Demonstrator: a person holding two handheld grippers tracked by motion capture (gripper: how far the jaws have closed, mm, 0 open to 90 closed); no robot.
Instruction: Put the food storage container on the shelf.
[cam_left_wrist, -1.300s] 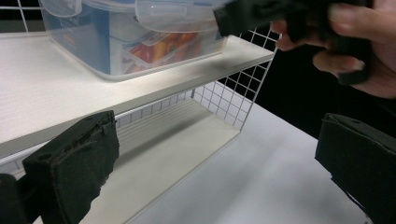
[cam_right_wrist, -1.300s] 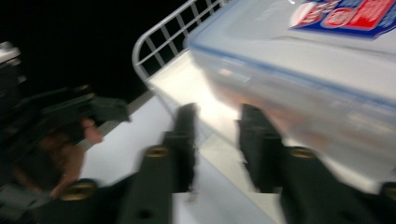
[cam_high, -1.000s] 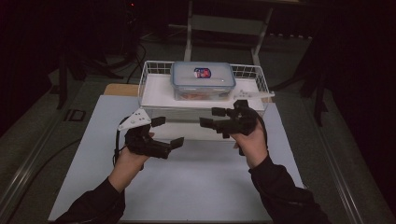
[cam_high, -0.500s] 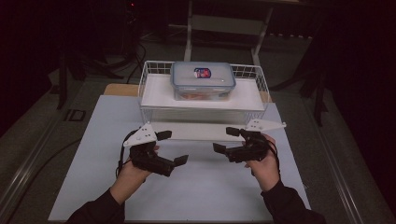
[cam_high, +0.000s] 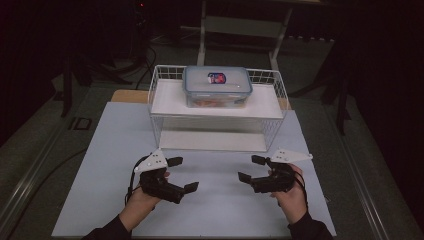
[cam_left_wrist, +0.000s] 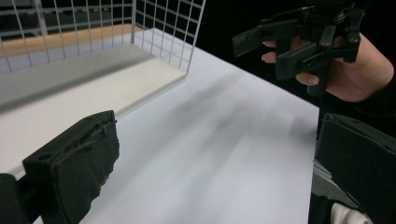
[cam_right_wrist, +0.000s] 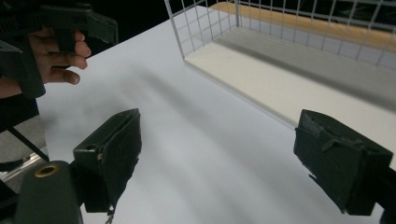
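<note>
Both tongs are spread wide and hold nothing: the left tongs (cam_high: 182, 174) and the right tongs (cam_high: 252, 168) face each other over the white tabletop (cam_high: 215, 210). Beyond them stands a wire rack (cam_high: 217, 122), a lidded plastic box (cam_high: 217, 86) on top.

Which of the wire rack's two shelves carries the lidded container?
The upper shelf. The clear lidded container with the blue-rimmed lid sits on it, toward the back; the lower shelf, at table level, is bare.
</note>
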